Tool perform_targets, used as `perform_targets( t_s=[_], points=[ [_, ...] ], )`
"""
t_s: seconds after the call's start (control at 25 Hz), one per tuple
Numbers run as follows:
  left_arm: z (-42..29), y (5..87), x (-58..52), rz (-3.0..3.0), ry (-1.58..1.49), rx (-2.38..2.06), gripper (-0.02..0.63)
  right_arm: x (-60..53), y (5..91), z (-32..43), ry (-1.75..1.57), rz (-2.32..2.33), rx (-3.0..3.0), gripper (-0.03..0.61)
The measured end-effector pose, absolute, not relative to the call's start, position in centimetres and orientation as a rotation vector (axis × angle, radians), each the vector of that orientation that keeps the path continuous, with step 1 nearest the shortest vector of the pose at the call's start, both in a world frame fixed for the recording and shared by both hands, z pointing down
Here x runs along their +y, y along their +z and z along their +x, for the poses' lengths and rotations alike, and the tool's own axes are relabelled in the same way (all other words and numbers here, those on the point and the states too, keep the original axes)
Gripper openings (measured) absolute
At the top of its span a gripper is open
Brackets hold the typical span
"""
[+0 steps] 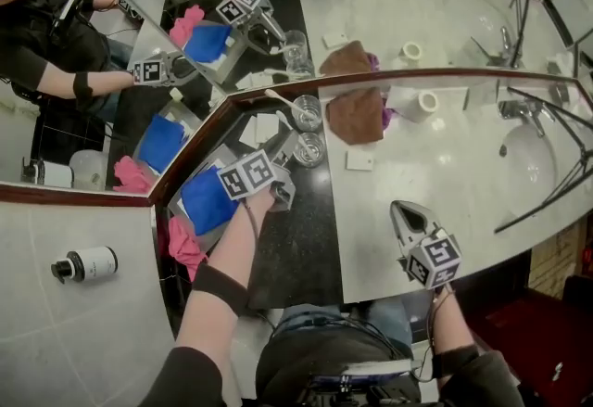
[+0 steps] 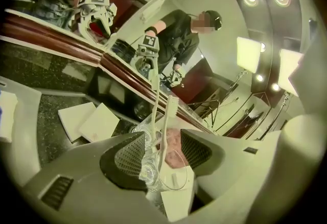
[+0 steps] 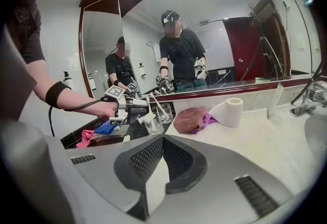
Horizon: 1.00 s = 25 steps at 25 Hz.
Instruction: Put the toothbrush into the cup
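Note:
Two clear glass cups stand on the black counter strip by the mirror corner. The nearer cup (image 1: pixel 309 151) (image 2: pixel 153 167) (image 3: pixel 152 124) has a white toothbrush (image 2: pixel 167 126) (image 3: pixel 148 110) standing in it. The farther cup (image 1: pixel 307 112) (image 3: pixel 164 113) holds a second white toothbrush (image 1: pixel 281 99). My left gripper (image 1: pixel 283 187) (image 2: pixel 162 149) is open, just short of the nearer cup, which shows in the gap between its jaws. My right gripper (image 1: pixel 403 213) (image 3: pixel 163 137) is shut and empty, low over the white counter, well right of the cups.
A brown cloth (image 1: pixel 357 113) and a toilet roll (image 1: pixel 422 104) lie right of the cups. The sink (image 1: pixel 533 155) and faucet (image 1: pixel 519 108) are farther right. A blue cloth (image 1: pixel 206 201) and a pink cloth (image 1: pixel 185 243) sit under my left arm. A small bottle (image 1: pixel 88 263) lies at far left.

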<state>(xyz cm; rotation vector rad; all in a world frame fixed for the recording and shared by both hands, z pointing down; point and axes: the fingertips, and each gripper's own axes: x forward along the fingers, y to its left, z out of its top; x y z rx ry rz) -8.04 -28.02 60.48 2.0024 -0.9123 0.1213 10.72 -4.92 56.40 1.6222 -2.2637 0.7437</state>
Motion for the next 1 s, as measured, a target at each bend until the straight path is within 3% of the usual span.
perform_targets(
  t_s=[0.6, 0.72, 1.0],
  points=[
    [-7.1, 61.4, -29.2, 2.014, 0.163, -0.938, 0.098, -4.0, 57.5, 11.7, 0.748, 1.64, -2.228, 0.02],
    [-6.6, 60.9, -29.1, 2.037, 0.168, -0.937, 0.031, -3.9, 57.3, 11.9, 0.739, 1.64, -2.225, 0.02],
    [-6.8, 60.5, -28.8, 2.059, 0.194, -0.961, 0.026, -3.3, 57.4, 11.9, 0.747, 1.642, -2.227, 0.02]
  ],
)
